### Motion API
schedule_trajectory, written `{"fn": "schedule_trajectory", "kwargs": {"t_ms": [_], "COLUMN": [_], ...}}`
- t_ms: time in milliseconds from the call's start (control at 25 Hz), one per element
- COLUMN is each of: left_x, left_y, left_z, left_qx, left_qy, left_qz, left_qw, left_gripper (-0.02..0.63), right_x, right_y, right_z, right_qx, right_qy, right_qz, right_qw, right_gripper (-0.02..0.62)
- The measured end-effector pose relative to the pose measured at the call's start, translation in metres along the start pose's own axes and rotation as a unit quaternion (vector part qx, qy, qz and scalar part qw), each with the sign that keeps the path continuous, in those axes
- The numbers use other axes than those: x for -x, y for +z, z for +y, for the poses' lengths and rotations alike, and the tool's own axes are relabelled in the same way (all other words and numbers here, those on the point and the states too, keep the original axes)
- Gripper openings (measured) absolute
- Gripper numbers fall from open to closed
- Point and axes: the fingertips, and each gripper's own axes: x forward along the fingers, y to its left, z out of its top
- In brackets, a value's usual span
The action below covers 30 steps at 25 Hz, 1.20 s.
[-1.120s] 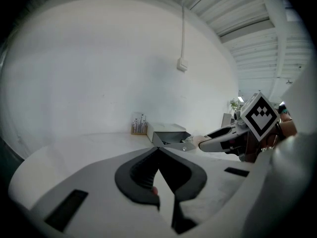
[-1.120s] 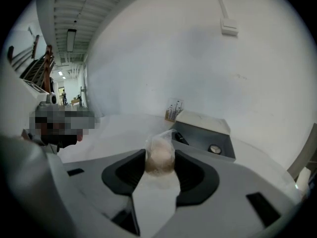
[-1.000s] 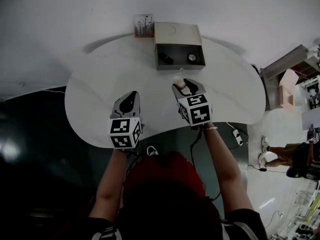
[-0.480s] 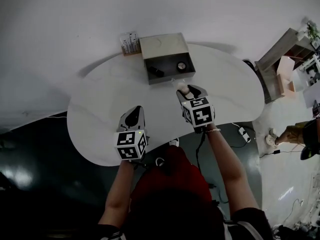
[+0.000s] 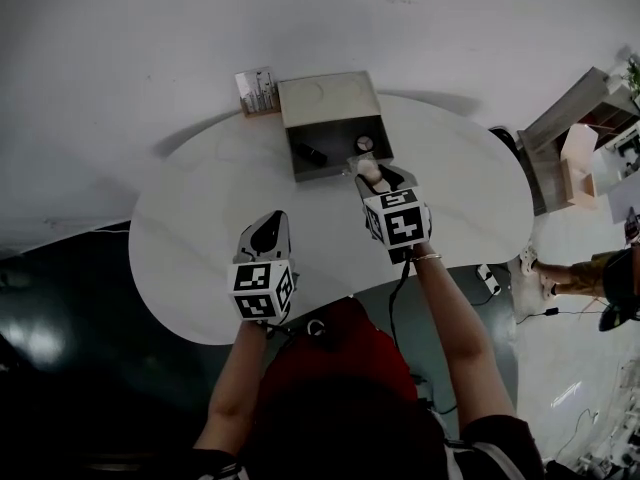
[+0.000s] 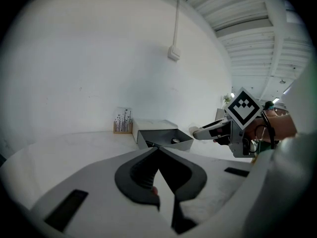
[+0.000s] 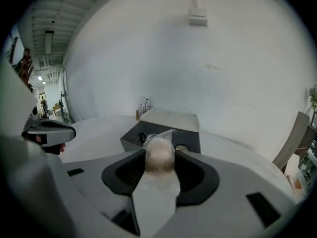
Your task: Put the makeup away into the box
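An open grey box (image 5: 338, 130) with its lid folded back stands at the far side of the white table (image 5: 190, 208). Inside it lie a black tube (image 5: 309, 154) and a round compact (image 5: 364, 144). My right gripper (image 5: 372, 176) hovers at the box's near right corner, shut on a beige makeup sponge (image 7: 159, 154) in clear wrap. In the right gripper view the box (image 7: 132, 139) lies just beyond the sponge. My left gripper (image 5: 266, 232) stays back over the table, left of the right one. Its jaws meet in the left gripper view (image 6: 158, 148) with nothing between them.
A small rack of brushes (image 5: 257, 90) stands left of the box lid against the wall. The table's curved near edge runs close to my body. Shelving (image 5: 575, 143) and another person (image 5: 600, 278) are on the floor to the right.
My right gripper has carried the sponge forward, from short of the box to its near right corner. The left gripper has drifted a little toward the box too.
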Motion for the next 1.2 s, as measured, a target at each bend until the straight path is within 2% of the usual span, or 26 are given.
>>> {"fn": "schedule_trajectory", "kwargs": {"t_ms": [520, 1200], "left_x": [-0.046, -0.111], "left_y": [0.017, 0.03], "left_z": [0.01, 0.01], "left_qx": [0.017, 0.02], "left_qy": [0.017, 0.014], "left_qz": [0.013, 0.024], "left_qw": [0.9996, 0.9994], "left_gripper": [0.021, 0.021], "right_x": [-0.056, -0.113], "right_y": [0.028, 0.026], "right_z": [-0.013, -0.015], "right_qx": [0.018, 0.059], "right_qy": [0.037, 0.078], "right_qz": [0.021, 0.066], "right_qw": [0.999, 0.993], "right_gripper": [0.195, 0.195]}}
